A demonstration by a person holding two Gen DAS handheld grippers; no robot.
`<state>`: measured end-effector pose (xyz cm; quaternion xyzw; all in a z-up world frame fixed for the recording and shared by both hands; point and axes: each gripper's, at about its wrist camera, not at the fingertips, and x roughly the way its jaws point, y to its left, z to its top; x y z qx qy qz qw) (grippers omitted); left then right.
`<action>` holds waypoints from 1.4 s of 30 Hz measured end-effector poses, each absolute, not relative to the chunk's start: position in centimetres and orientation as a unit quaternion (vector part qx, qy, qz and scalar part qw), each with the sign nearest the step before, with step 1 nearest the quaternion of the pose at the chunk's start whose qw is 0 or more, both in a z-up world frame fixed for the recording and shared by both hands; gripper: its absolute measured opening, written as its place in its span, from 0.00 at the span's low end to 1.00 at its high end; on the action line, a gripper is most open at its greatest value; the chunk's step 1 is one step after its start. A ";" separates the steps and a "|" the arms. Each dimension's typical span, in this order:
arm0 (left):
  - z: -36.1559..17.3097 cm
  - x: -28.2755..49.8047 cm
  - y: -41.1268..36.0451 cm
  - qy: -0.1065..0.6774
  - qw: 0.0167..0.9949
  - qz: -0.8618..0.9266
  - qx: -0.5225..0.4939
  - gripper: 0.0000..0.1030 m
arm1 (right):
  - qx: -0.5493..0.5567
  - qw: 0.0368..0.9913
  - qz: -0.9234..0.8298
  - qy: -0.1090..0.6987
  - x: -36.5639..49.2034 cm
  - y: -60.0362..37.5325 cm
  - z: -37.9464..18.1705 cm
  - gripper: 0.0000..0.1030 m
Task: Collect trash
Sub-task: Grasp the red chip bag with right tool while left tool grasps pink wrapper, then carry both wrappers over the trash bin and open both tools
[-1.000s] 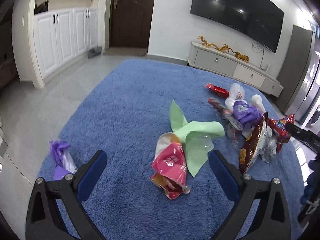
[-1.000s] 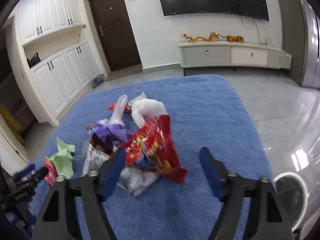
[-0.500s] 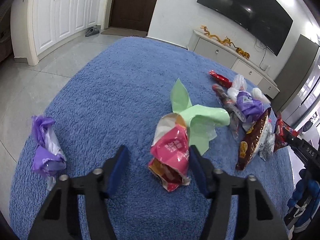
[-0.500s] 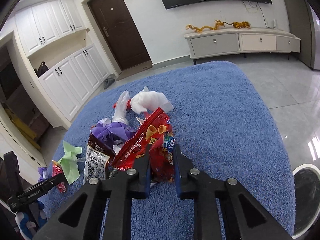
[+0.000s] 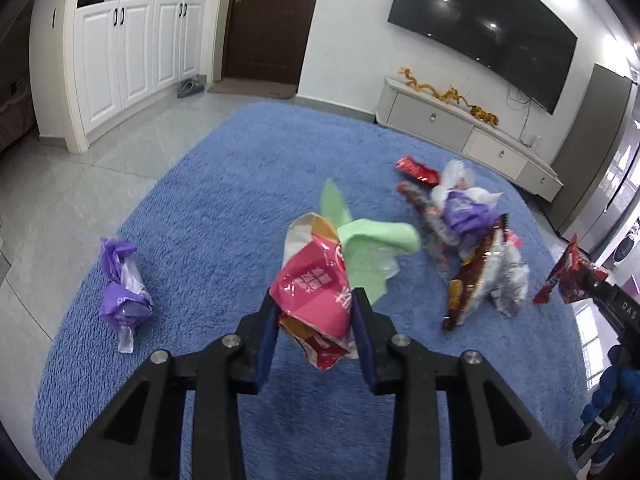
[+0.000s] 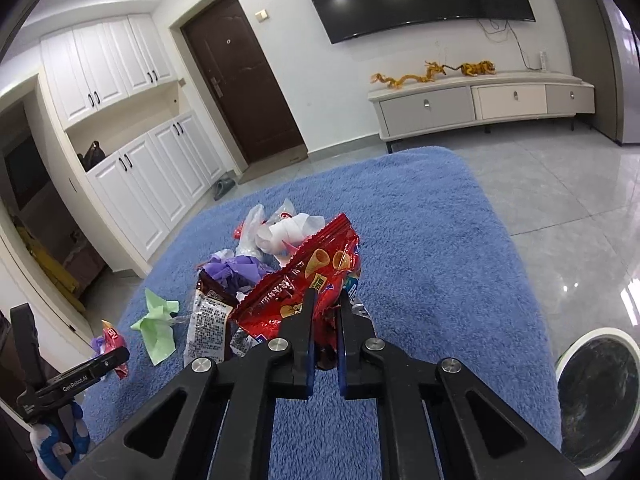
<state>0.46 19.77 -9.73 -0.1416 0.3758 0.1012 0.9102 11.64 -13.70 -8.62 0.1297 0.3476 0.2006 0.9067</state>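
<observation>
My left gripper (image 5: 316, 304) is shut on a pink snack wrapper (image 5: 312, 284) and holds it above the blue rug (image 5: 224, 200). A green wrapper (image 5: 368, 248) lies just behind it. My right gripper (image 6: 326, 300) is shut on a red snack bag (image 6: 304, 284), lifted off the rug (image 6: 432, 248). The red bag also shows at the right of the left wrist view (image 5: 568, 276). A pile of wrappers (image 5: 472, 240) with a purple bag and a brown bag lies on the rug; it also shows in the right wrist view (image 6: 236, 276).
A purple-and-white bag (image 5: 122, 284) lies at the rug's left edge. A round white-rimmed bin (image 6: 596, 392) stands on the tile floor at the right. A TV cabinet (image 6: 480, 100), white cupboards (image 5: 132, 56) and a dark door (image 5: 268, 20) line the walls.
Both grippers have closed from open: the left on the pink wrapper, the right on the red bag. Both pieces have been lifted off the rug.
</observation>
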 end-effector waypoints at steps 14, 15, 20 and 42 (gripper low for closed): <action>-3.9 3.8 6.5 0.348 0.933 -0.073 -0.060 0.32 | 0.169 0.929 0.147 0.296 6.9 -21.6 -6.5 0.07; -3.7 4.4 5.0 0.348 0.932 -0.088 -0.050 0.32 | 0.175 0.930 0.135 0.293 6.5 -22.8 -6.5 0.07; -3.8 7.8 -4.8 0.365 0.913 -0.180 -0.001 0.32 | 0.206 0.932 0.061 0.293 4.9 -29.7 -8.1 0.07; -12.9 16.5 -30.0 0.502 0.784 -0.363 0.029 0.67 | 0.348 0.831 -0.129 0.414 4.4 -47.8 -25.0 0.44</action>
